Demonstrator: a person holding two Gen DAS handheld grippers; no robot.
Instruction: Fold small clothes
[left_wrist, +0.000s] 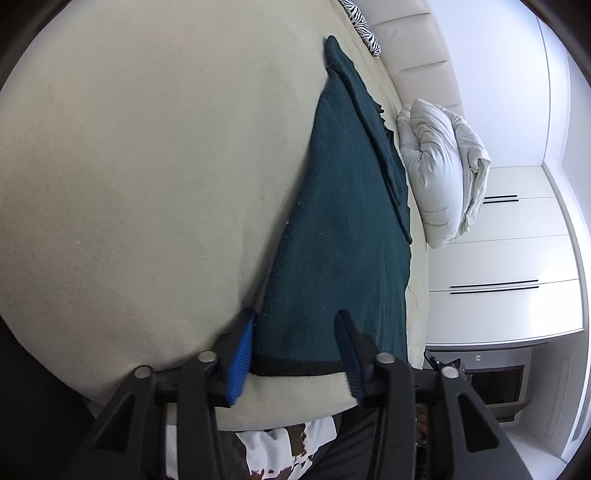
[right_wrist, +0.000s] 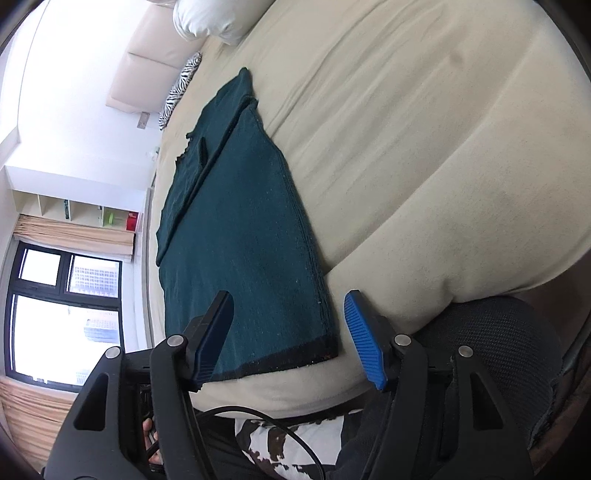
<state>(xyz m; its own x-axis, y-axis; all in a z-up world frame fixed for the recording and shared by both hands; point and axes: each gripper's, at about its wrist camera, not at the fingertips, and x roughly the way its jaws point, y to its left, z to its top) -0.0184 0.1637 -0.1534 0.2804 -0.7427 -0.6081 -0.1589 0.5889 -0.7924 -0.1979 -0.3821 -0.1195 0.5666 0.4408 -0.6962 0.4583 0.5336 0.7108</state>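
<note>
**A:** What do I have on the bed (left_wrist: 129, 184)?

**B:** From my left wrist view, a dark teal garment (left_wrist: 332, 266) lies flat on the beige cover, folded lengthwise, with a narrower layer on top toward the far end. Its black-trimmed hem is the near edge, close to the bed's edge.

**A:** And my left claw (left_wrist: 295, 350)?

**B:** Released, jaws spread wide. One blue pad sits by the hem's left corner, the other over the cloth near its right side. I cannot tell whether either touches the fabric.

**A:** My right claw (right_wrist: 291, 336)?

**B:** Released too, straddling the hem's right corner, gripping nothing.

**A:** Anything else?

**B:** A white pillow (left_wrist: 439, 170) just beyond the garment, a zebra-print cushion (left_wrist: 364, 26) by the headboard, and a window (right_wrist: 62, 306) in the right wrist view.
</note>
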